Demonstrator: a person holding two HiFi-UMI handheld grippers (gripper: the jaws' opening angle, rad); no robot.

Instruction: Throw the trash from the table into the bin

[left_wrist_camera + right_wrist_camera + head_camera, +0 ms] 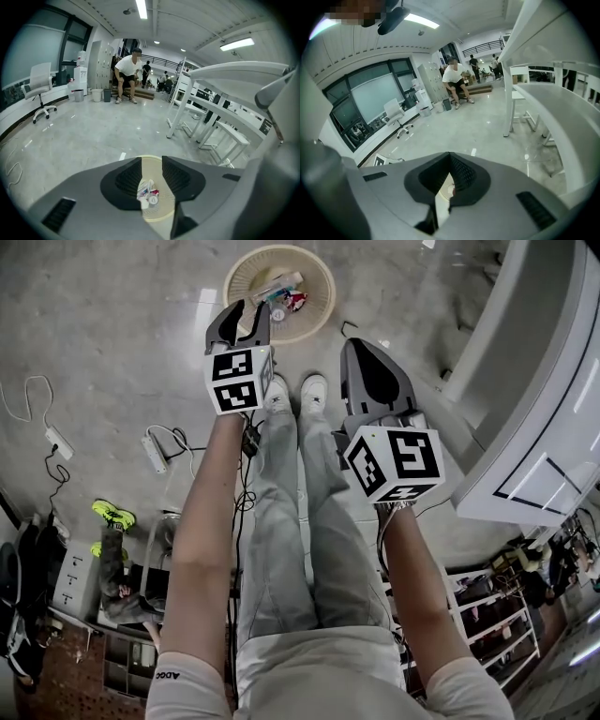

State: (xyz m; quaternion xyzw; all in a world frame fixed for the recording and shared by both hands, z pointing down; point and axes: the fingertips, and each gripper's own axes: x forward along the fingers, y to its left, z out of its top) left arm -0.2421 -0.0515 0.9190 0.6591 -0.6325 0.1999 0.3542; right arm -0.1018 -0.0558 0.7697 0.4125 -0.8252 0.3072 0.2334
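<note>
A round cream bin (236, 276) stands on the grey floor in front of my feet, with several bits of wrapper trash (282, 294) lying in it. My left gripper (249, 313) hangs over the bin's near rim, open, with nothing between its fingers. In the left gripper view the bin (167, 212) and the trash (149, 193) show through the gap of the left gripper (151, 165). My right gripper (355, 346) is to the right of the bin, shut and empty. In the right gripper view its tips meet at the right gripper (450, 157).
A white table (539, 418) edges the right side. My white sneakers (296, 394) stand just behind the bin. A power strip with cables (155, 454) and green shoes (112, 515) lie at left. A person (127, 75) sits far off across the room.
</note>
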